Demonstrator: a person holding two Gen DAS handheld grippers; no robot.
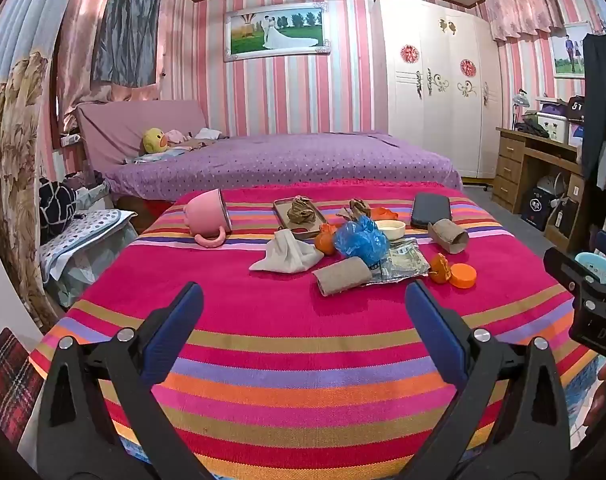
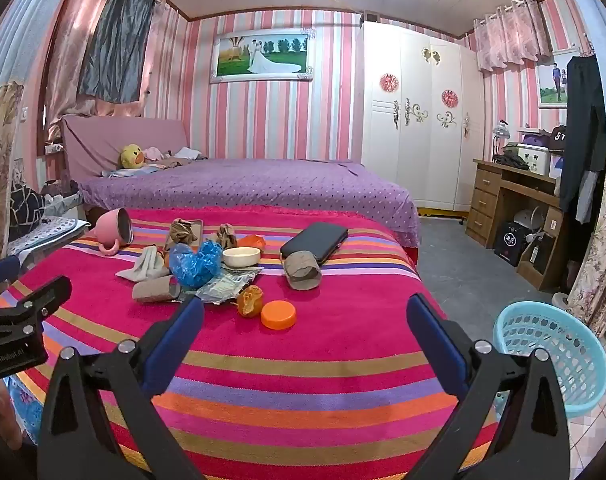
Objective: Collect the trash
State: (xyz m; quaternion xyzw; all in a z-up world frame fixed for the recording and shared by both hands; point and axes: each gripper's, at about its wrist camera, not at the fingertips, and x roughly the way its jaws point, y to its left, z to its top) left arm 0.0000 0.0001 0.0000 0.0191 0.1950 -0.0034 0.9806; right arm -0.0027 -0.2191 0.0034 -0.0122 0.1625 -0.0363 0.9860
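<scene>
Both tongs, left gripper (image 1: 303,320) and right gripper (image 2: 305,332), hang spread and empty over striped cloth (image 1: 303,360)'s near edge; collecting unstarted, next likely orange lid (image 2: 278,314) into blue basket (image 2: 551,356).

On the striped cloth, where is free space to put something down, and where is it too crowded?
The striped cloth is bare across the whole near part, between the open grippers and the orange lid. A smaller bare patch lies near the left edge, in front of the pink cup. The middle is crowded: blue bag, cardboard tubes, foil wrapper, white bowl.
</scene>
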